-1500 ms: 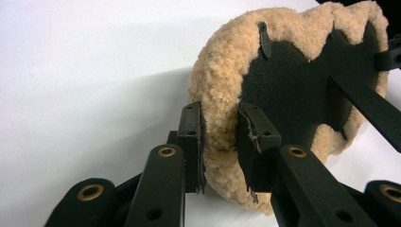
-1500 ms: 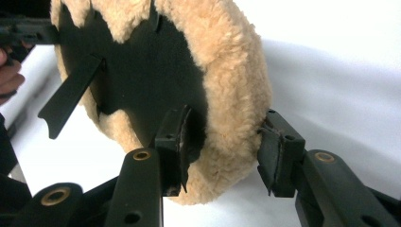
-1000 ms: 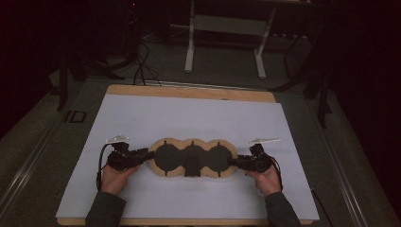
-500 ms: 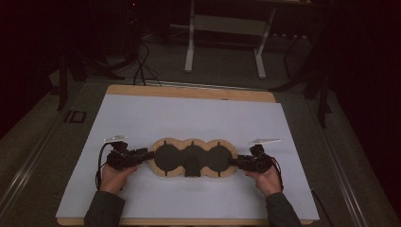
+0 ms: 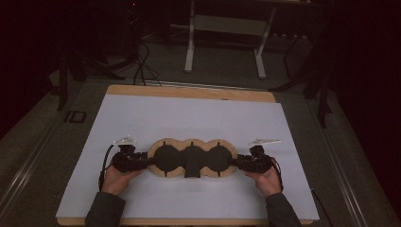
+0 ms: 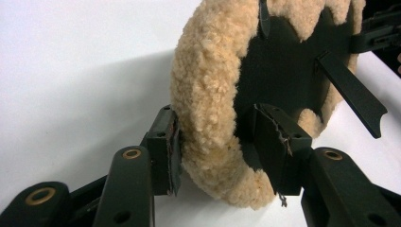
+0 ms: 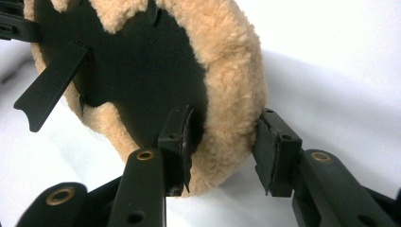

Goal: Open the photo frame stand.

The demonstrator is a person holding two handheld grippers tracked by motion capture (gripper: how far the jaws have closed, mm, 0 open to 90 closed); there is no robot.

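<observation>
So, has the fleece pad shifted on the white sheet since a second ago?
No. In the high view the fleece pad lies at the same spot on the white sheet, its ends equally far from the sheet's side edges as before.

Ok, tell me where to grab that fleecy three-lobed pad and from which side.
Grip the fleecy three-lobed pad by the thick fleece rim at its two end lobes, coming in level from each end. It lies flat and long, and the rim there fits between the jaws, as the left hand-held gripper and right hand-held gripper straddle it.
</observation>
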